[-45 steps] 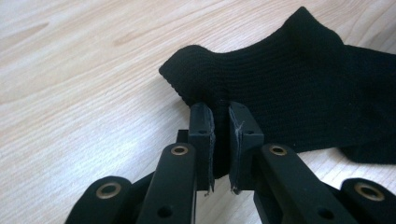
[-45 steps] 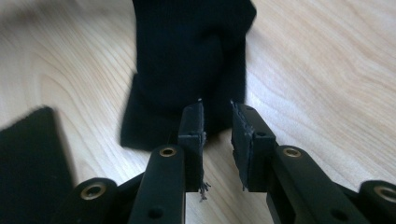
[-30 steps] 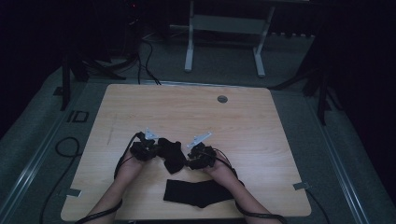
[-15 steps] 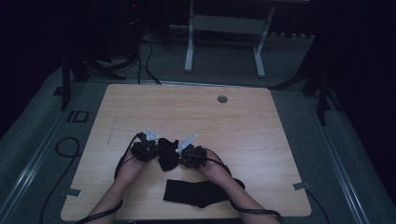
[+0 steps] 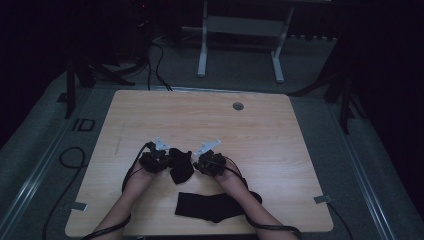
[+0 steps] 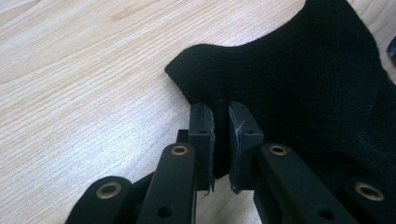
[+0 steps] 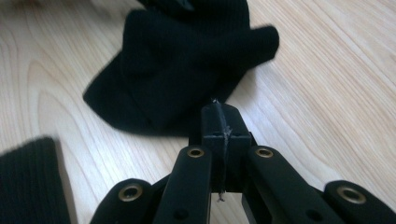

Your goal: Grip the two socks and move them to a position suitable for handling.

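Gripping the black sock (image 5: pixel 181 165) at frame centre, our left gripper (image 6: pixel 221 122) pinches its edge; our right gripper (image 7: pixel 219 122) sits closed, empty. Second sock (image 5: pixel 212 207) lies flat below; pairing remains.

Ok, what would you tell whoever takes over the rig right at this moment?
Left gripper: shut on an edge of the bunched sock, mid-table.
Right gripper: shut, tips right at that sock's edge; no fabric visibly pinched between its fingers.
Second sock: flat on the table near the person's edge, untouched.
Done: first sock gripped on one side.
Left: probably regrip with the right, spread the sock, then handle the flat one.
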